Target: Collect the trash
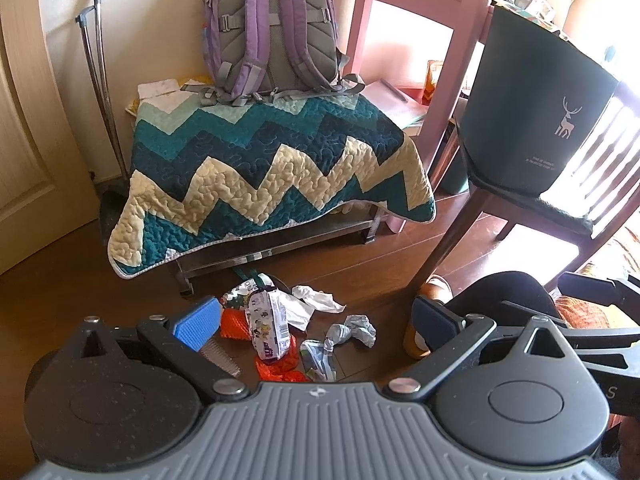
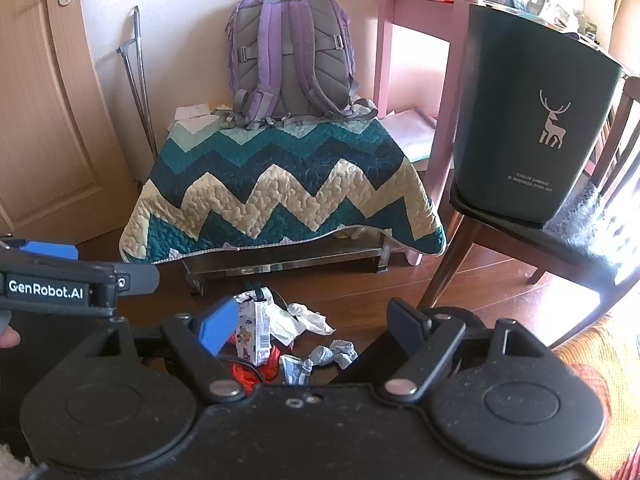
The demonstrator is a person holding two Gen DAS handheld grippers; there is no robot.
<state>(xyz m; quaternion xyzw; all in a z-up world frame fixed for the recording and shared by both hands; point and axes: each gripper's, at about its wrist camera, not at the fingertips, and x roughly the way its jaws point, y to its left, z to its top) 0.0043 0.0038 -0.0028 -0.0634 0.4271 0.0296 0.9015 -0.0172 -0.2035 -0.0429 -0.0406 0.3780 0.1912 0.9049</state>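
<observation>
Trash [image 1: 288,332] litters the floor [image 1: 380,256] near a dark bin [image 2: 532,120], contents hidden, on a chair [image 2: 560,248]; both grippers [image 1: 316,320] [image 2: 316,324] spread empty.

Left gripper [image 1: 316,320]: black linkage arms, silver rivets, ribbed grey body, blue pad [image 1: 199,322]. Right gripper [image 2: 312,326]: all black.

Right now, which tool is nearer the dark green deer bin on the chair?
Right. The right tool is below and left of the deer bin; the left tool is even farther left.

Purple backpack [image 1: 272,28] on zigzag quilt [image 1: 272,160]
</observation>
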